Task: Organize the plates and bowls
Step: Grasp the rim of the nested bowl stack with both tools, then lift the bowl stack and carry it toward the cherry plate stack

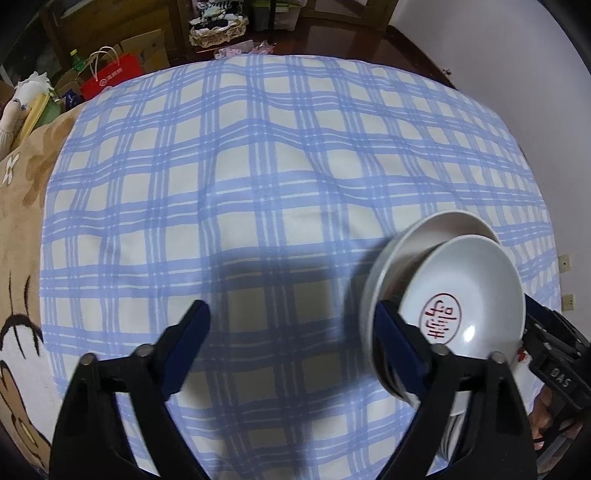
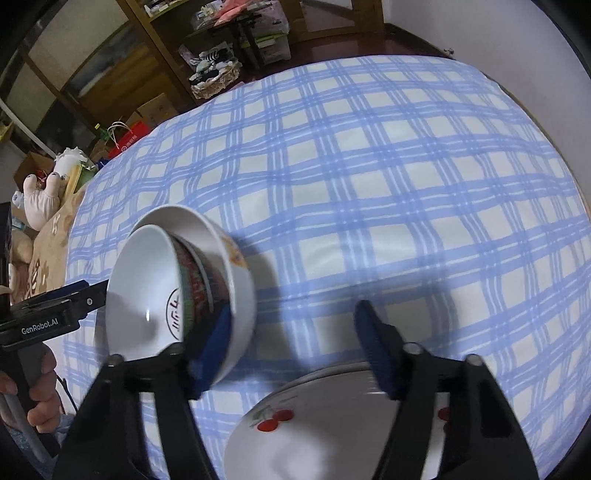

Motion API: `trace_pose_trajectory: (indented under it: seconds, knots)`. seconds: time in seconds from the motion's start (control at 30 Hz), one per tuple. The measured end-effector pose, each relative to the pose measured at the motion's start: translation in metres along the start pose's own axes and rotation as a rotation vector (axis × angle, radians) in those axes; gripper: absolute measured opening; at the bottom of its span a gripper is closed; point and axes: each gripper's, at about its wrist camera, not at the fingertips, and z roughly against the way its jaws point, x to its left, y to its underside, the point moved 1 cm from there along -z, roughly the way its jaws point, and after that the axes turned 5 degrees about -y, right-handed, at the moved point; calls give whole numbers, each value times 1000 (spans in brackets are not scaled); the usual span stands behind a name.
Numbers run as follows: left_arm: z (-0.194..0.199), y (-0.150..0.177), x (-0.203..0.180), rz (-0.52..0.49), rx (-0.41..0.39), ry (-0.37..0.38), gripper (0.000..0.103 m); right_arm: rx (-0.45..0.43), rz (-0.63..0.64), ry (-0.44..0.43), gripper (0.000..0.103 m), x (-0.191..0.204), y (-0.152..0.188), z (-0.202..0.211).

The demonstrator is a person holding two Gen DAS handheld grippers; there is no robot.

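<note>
Left wrist view
- Left gripper [image 1: 291, 347]: jaws apart, nothing between them; only the blue checked cloth [image 1: 258, 166] of the tabletop shows in the gap.
- Bowls: small white bowl [image 1: 469, 288] with a red seal mark, tilted, nested in a larger white bowl [image 1: 413, 236]; both right of the left gripper's right finger, which partly covers them.
- Contact there: cannot tell whether that finger touches the bowls.
- Other gripper: black body with a hand on it at the right edge, just beside the bowls.
- Far side: dark wood table edge, basket [image 1: 218, 29], red bag [image 1: 110, 75].

Right wrist view
- Right gripper [image 2: 295, 328]: jaws apart, no pad pressing on anything; cloth shows between them.
- Bowls: stack tilted on its side at near left; the small bowl with the seal mark sits inside a patterned bowl [image 2: 195, 280], inside the larger white bowl. The gripper's left finger lies against the outer wall.
- Plate [image 2: 314, 424]: white, cherry print, on the cloth at the near edge, partly under the right finger.
- Left gripper: body and holding hand at left edge, beside the stack.
</note>
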Motion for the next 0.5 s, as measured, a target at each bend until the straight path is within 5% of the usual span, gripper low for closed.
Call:
trace_pose_trajectory:
  seconds: [0.1,0.2,0.5]
  knots:
    - [1,1,-3,9,-2,40,72,-7,11,-28,40,8,2,0]
    - [1,3,-10,17,2,98,49,-17,26,-38,25,17,3,-1]
    - [6,12,-28,18,-16,149,21,-46,71,-9,19,27,5,-1]
